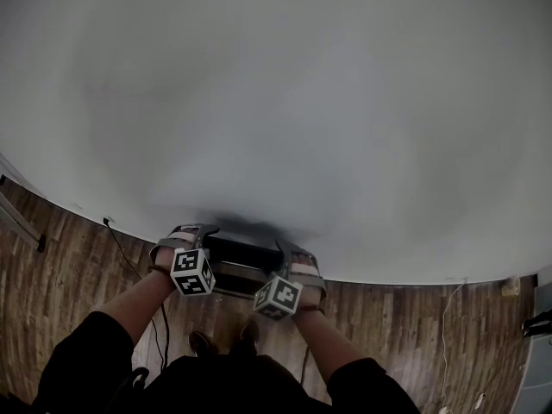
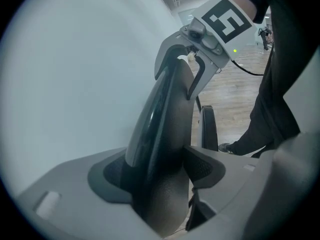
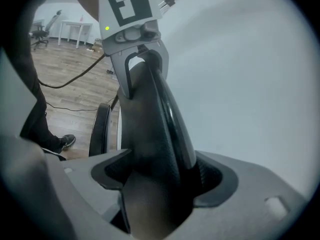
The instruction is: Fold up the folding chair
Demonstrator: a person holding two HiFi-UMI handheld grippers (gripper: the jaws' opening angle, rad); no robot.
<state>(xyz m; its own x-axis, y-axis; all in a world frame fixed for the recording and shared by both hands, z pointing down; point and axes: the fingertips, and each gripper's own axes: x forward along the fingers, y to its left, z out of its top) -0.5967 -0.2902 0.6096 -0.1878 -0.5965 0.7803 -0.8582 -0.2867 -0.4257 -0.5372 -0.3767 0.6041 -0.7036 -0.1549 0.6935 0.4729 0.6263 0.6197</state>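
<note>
- Looking at the head view, I found the folding chair point(image 1: 242, 254) low at centre, its lower part out of sight.
- Left gripper point(image 2: 160, 173) was released, jaws spread round the chair's dark top edge.
- Right gripper point(image 3: 162, 176) likewise.
- Whether any pad brushed that edge, I couldn't tell.

Wood floor point(image 1: 60, 274) with chair point(image 1: 240, 254) and cable point(image 1: 118, 243)
</note>
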